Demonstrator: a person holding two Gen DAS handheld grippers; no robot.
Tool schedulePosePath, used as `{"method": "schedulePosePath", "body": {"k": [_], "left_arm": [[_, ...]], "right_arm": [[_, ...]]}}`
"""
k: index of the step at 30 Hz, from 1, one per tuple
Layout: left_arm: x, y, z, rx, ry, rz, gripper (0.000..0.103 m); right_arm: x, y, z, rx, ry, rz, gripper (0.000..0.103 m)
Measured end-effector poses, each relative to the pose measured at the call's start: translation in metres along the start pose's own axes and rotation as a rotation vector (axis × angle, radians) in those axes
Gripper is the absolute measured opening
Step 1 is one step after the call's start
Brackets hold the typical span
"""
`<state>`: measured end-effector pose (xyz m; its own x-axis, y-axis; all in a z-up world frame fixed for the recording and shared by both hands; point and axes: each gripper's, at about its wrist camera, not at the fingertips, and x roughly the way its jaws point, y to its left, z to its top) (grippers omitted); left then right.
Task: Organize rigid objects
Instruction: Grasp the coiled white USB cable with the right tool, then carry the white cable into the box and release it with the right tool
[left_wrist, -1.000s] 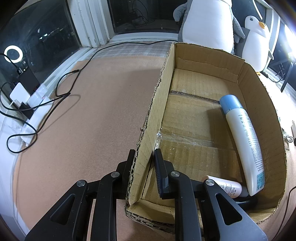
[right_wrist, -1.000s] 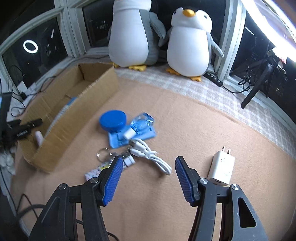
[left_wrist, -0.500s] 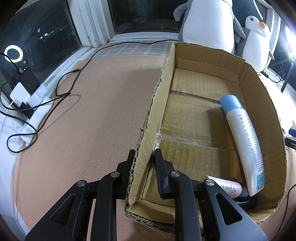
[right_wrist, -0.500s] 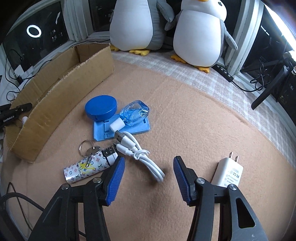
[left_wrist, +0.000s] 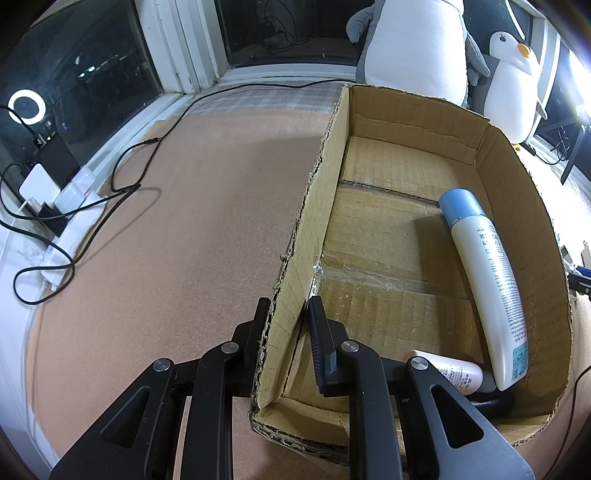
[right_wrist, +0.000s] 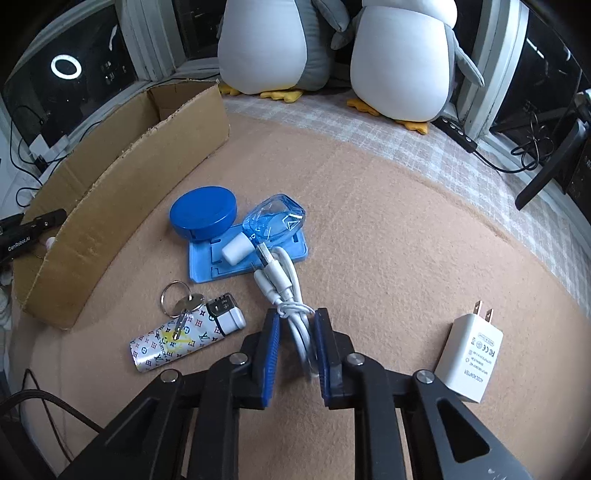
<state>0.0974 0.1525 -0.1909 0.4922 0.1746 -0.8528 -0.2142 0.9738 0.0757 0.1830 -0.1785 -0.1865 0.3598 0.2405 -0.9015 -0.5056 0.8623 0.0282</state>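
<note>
Cardboard box (left_wrist: 436, 236), holding a white bottle (left_wrist: 487, 280), is pinned at its near side wall by the left gripper (left_wrist: 286, 321) to steady it, while the right gripper (right_wrist: 295, 332), beside the box, has just been closing its fingers (right_wrist: 271, 343) around the white cable (right_wrist: 284, 284) for lifting.

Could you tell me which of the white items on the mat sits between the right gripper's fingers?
The coiled white cable; the white charger plug lies apart to the right gripper's right.
</note>
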Motion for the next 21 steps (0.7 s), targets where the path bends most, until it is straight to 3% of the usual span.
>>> {"method": "schedulePosePath", "body": {"k": [11, 21], "left_arm": [[0.0, 0.0, 0.0, 0.0, 0.0, 0.0, 0.017], [0.001, -0.001, 0.001, -0.001, -0.003, -0.004, 0.017]], "right_arm": [[-0.024, -0.001, -0.009, 0.102, -0.046, 0.008, 0.015], [-0.069, 0.05, 0.016, 0.077, -0.147, 0.081, 0.015]]}}
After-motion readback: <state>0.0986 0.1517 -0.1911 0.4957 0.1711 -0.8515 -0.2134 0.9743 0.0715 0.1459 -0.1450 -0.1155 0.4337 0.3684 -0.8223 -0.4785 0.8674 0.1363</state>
